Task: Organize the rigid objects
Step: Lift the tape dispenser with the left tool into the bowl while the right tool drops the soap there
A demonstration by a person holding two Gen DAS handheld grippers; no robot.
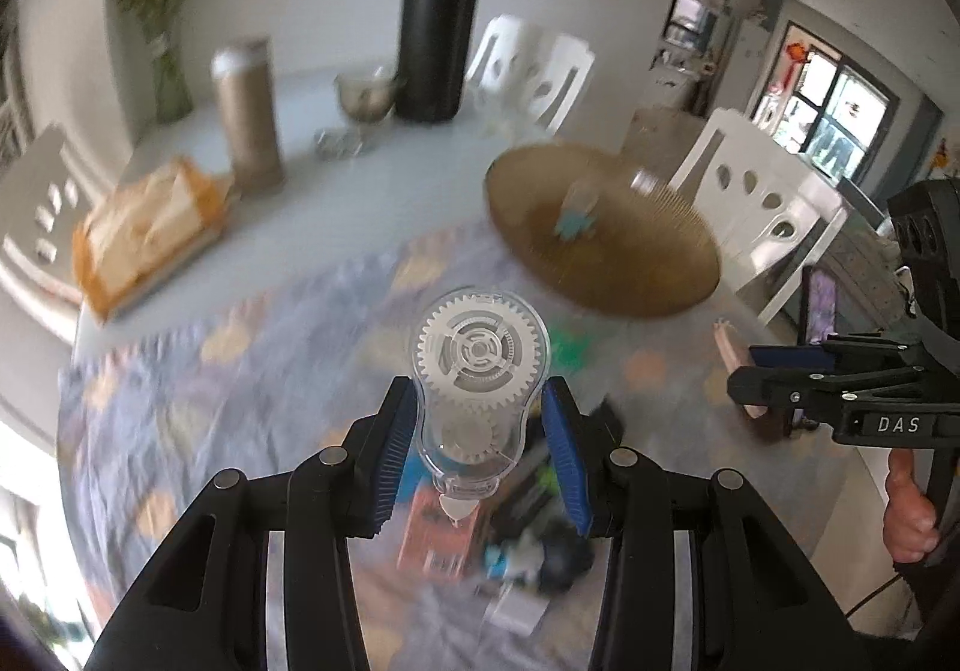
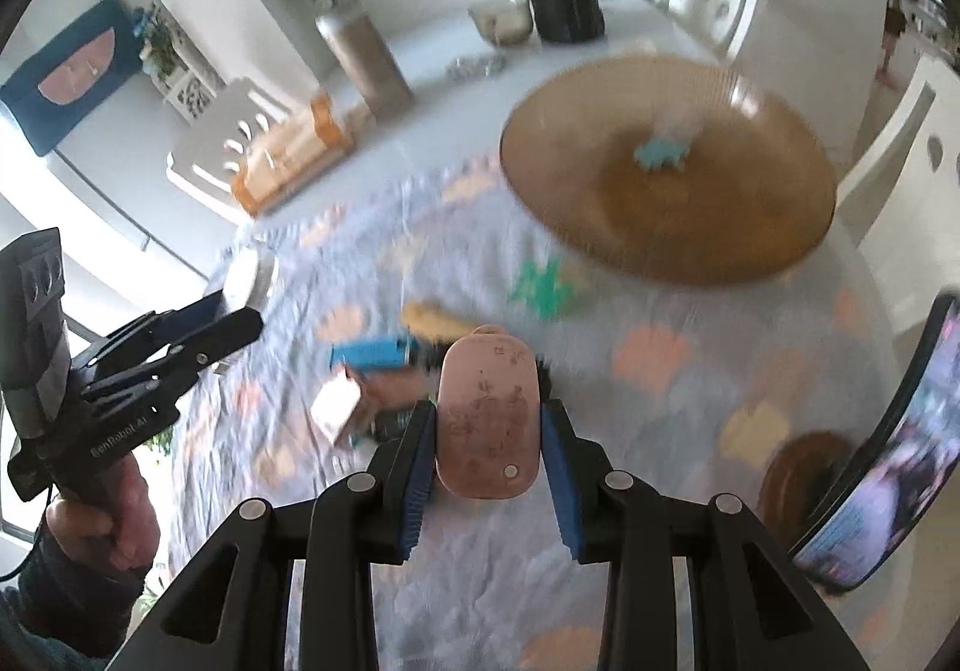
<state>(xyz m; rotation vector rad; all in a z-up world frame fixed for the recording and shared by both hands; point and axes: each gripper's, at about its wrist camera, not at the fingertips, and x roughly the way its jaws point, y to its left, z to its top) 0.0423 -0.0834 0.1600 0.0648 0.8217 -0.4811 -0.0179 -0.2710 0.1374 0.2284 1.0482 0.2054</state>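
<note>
My left gripper (image 1: 479, 431) is shut on a clear plastic correction-tape dispenser (image 1: 477, 371) with white gears, held above the table. My right gripper (image 2: 489, 425) is shut on a pink rounded flat case (image 2: 485, 419), also held above the table. A brown ribbed tray (image 1: 600, 233) lies at the right back of the table, also in the right wrist view (image 2: 666, 173), with a small blue toy (image 2: 660, 152) in it. A pile of small objects (image 1: 480, 539) lies on the patterned cloth below my left gripper. The right wrist view shows a blue box (image 2: 372, 353) and a green toy (image 2: 540, 287).
A tall black flask (image 1: 438, 17), a beige tumbler (image 1: 249, 113), a bowl (image 1: 363, 95), a tissue box (image 1: 150, 233) and a vase (image 1: 168, 77) stand at the back. White chairs (image 1: 756, 209) surround the table. A phone (image 2: 888, 461) stands at the right.
</note>
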